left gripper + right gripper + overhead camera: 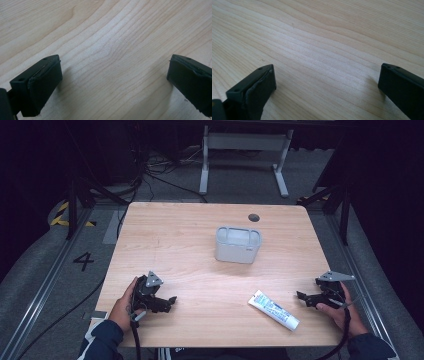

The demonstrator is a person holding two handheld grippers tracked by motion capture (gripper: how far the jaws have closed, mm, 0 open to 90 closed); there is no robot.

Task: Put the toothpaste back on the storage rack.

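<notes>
Trouble, if it comes, looks most likely around the toothpaste tube (274,309), which lies flat and slantwise on the table (190,245) near the front edge, just left of the right claw (303,298). From the high view that claw rests low on the wood with its tips aimed at the tube's capped end but apart from it, and it holds nothing. The left claw (169,302) sits well apart on the other side, also empty, pointing towards the middle. A grey bin (238,244) stands upright farther back, centred, well away from both hands. I judge the tube is meant for that bin; a soft, flat tube so close to the edge could be nudged off the table by a clumsy sideways approach, or squashed if pinched hard at its middle.

Looking along the left claw (113,75), the two black jaws stand wide apart with bare wood grain between them. Nothing to snag here, though a claw this low could scrape the tabletop as it sets off.

Along the right claw (327,77), the picture is the same: jaws spread wide, plain wood between them, nothing gripped. The tube is not between them, so a closing now would catch only air; the claw needs lining up first.
</notes>
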